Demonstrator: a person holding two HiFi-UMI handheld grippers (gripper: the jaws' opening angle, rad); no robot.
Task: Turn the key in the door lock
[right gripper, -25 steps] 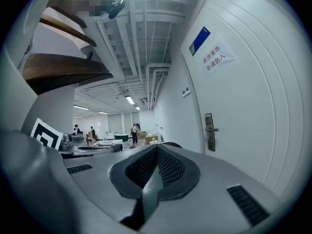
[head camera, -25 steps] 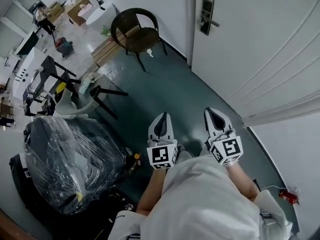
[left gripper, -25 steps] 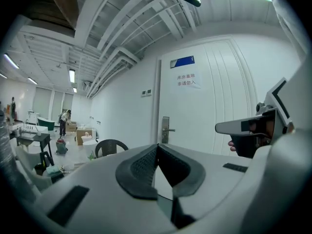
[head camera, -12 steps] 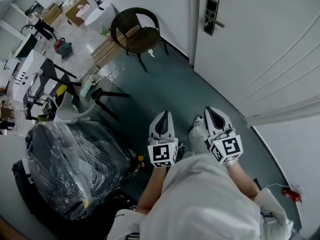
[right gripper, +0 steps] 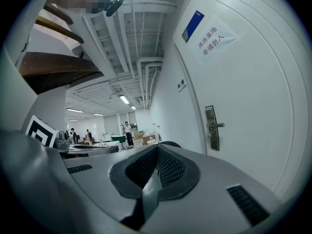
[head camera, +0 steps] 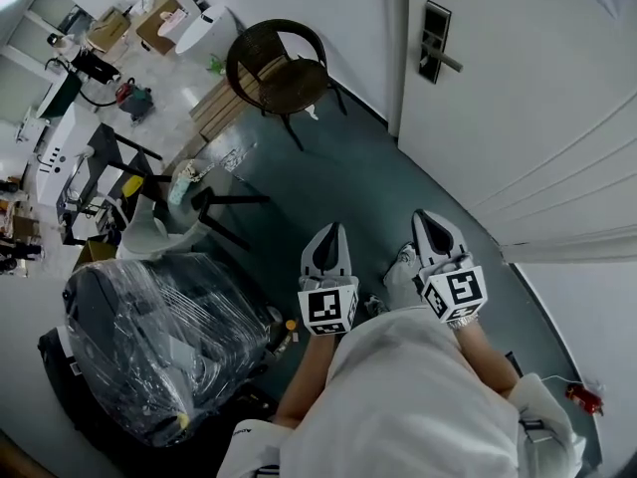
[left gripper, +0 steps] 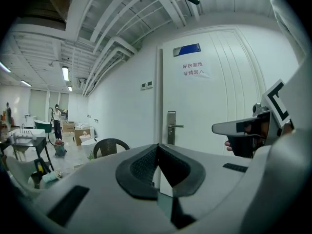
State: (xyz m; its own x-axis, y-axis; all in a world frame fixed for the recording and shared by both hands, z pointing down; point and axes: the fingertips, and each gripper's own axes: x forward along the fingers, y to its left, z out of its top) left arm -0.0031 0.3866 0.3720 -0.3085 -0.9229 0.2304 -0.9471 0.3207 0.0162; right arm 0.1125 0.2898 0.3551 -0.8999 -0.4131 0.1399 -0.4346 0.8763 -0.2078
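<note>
The white door stands shut at the upper right of the head view. On it is a dark lock plate with a lever handle, also seen in the left gripper view and the right gripper view. At this distance I make out no key. My left gripper and right gripper are held side by side in front of the person's body, both shut and empty, well short of the door. The left gripper view shows its jaws together, with the right gripper alongside. The right gripper's jaws are also together.
A dark wicker chair stands by the wall left of the door. A plastic-wrapped bulky object sits at the lower left, a black-legged stool beyond it. The person's shoe shows on the teal floor. A small red item lies at the lower right.
The person has stepped towards the door: the lock plate and chair have shifted right in the head view, and a shoe has come into sight between the grippers. Both grippers stay shut.
</note>
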